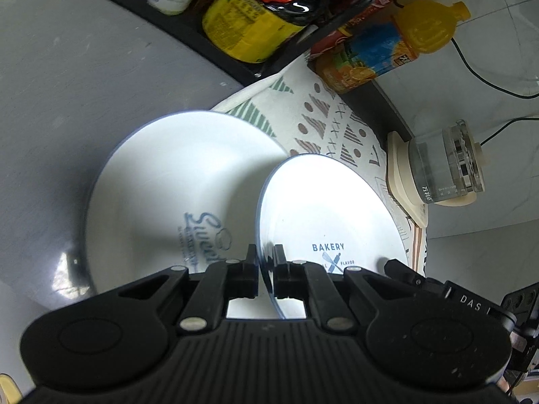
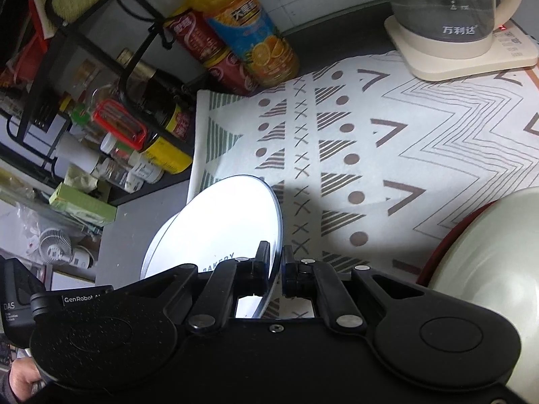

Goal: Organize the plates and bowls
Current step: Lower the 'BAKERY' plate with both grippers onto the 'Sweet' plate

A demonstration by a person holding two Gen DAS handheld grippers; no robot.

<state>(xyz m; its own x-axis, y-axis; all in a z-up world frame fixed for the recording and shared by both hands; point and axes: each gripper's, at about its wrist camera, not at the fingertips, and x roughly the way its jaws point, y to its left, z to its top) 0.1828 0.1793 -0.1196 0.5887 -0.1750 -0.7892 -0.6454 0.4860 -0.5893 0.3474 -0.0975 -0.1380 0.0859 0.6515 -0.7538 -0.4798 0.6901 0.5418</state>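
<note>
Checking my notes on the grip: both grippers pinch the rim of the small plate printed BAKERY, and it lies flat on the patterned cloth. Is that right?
Not quite. Both the left gripper and the right gripper do pinch the BAKERY plate by its rim, but it is not flat on the patterned cloth: the right wrist view shows it tilted on edge, with its shadow on the cloth.

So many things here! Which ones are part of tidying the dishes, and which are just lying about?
Part of the job:
- BAKERY plate, held at its rim by the left gripper and the right gripper
- larger plate
- pale bowl

Just lying about:
- juice bottle
- kettle
- patterned mat
- rack of jars
</note>
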